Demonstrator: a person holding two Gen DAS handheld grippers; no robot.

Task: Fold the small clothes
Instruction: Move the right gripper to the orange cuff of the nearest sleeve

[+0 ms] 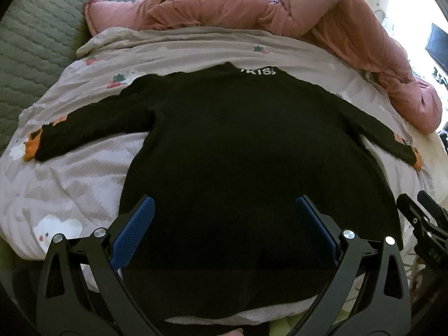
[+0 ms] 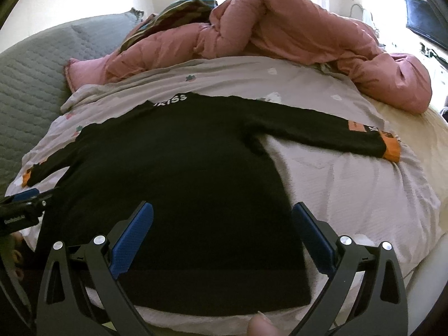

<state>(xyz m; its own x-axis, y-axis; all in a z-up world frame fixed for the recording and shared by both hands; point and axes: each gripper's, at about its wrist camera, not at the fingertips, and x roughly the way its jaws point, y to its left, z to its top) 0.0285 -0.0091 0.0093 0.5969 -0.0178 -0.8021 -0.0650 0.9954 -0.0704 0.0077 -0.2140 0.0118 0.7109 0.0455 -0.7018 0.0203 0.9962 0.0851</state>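
The black long-sleeved knit sweater with orange cuffs (image 1: 238, 145) lay flat on the bed's pale printed quilt (image 1: 84, 173), its hem beneath and between both spread, empty left tongs (image 1: 224, 224) and right tongs (image 2: 222, 224).

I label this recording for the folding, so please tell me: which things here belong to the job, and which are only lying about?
For the job:
black sweater, spread flat
left gripper, open
right gripper, open

Lying about:
pink quilted duvet
printed bedsheet under the sweater
grey quilted cover
striped cloth
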